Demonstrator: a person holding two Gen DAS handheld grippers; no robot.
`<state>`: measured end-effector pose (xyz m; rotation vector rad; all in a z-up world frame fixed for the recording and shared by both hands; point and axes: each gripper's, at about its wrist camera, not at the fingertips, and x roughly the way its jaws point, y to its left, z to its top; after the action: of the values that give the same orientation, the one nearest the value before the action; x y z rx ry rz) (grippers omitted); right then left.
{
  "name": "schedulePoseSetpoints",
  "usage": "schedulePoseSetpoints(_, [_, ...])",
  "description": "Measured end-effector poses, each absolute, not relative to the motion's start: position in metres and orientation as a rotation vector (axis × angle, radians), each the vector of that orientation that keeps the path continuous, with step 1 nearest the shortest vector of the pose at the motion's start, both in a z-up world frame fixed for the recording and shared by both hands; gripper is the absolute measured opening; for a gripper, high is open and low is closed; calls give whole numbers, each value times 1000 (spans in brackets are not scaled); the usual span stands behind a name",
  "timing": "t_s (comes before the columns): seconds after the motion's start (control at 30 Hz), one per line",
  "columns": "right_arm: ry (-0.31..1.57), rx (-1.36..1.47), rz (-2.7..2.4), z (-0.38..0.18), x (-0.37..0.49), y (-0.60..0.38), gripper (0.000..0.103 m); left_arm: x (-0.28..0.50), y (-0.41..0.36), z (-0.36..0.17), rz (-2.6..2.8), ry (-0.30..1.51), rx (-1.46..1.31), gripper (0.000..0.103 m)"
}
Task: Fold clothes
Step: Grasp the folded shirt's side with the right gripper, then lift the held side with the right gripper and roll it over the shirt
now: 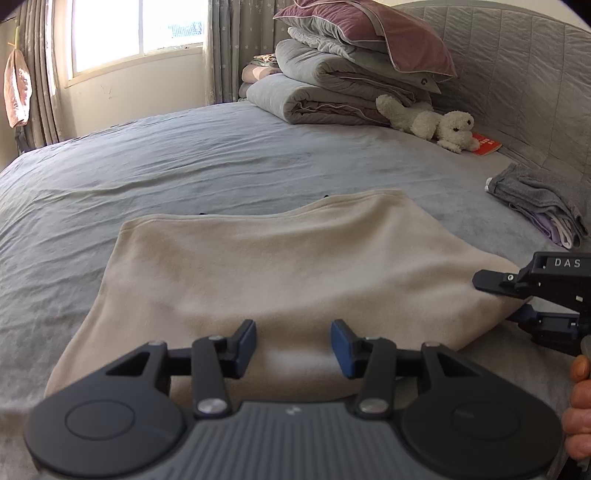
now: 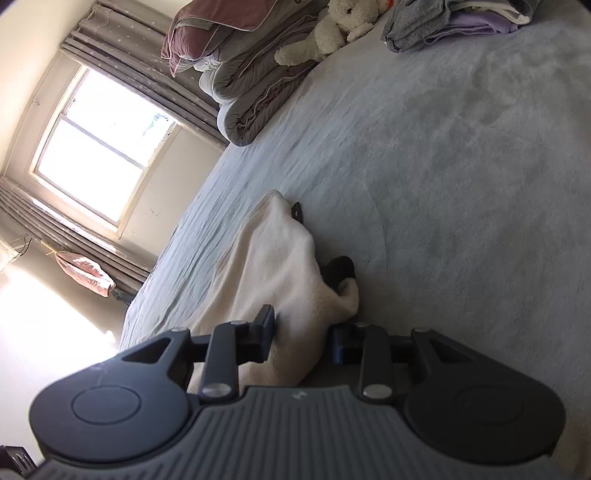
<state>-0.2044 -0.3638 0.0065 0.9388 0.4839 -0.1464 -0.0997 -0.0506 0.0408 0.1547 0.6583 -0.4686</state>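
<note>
A cream fleece garment (image 1: 280,266) lies spread on the grey bed (image 1: 184,162), with small black bits showing at its far edge. My left gripper (image 1: 293,343) is open and empty, its blue pads just above the garment's near edge. My right gripper (image 1: 517,301) comes in from the right, its jaws astride the garment's right corner. In the right wrist view the right gripper (image 2: 303,332) is open with the cream cloth (image 2: 280,266) between its fingers, and a dark piece (image 2: 338,269) pokes out beside the fold.
Folded grey quilts and a maroon pillow (image 1: 351,55) are stacked at the bed's far side, with a white plush dog (image 1: 432,123) and a red booklet (image 1: 487,144). A pile of folded grey and lilac clothes (image 1: 543,203) sits by the padded headboard. A window (image 1: 129,33) is beyond the bed.
</note>
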Motion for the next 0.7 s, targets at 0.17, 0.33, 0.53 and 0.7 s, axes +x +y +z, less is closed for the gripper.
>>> schedulePoseSetpoints(0.17, [480, 936, -141, 7, -205, -360, 45, -93, -56, 40, -434, 648, 128, 46])
schedulePoseSetpoints(0.33, [476, 934, -136, 8, -205, -357, 45, -90, -74, 28, -376, 654, 212, 48])
schedulePoseSetpoints(0.53, [466, 940, -133, 9, -206, -356, 45, -92, -76, 28, -353, 661, 217, 48])
schedulePoseSetpoints(0.7, [407, 916, -141, 18, -209, -352, 31, -92, -73, 27, -363, 674, 201, 48])
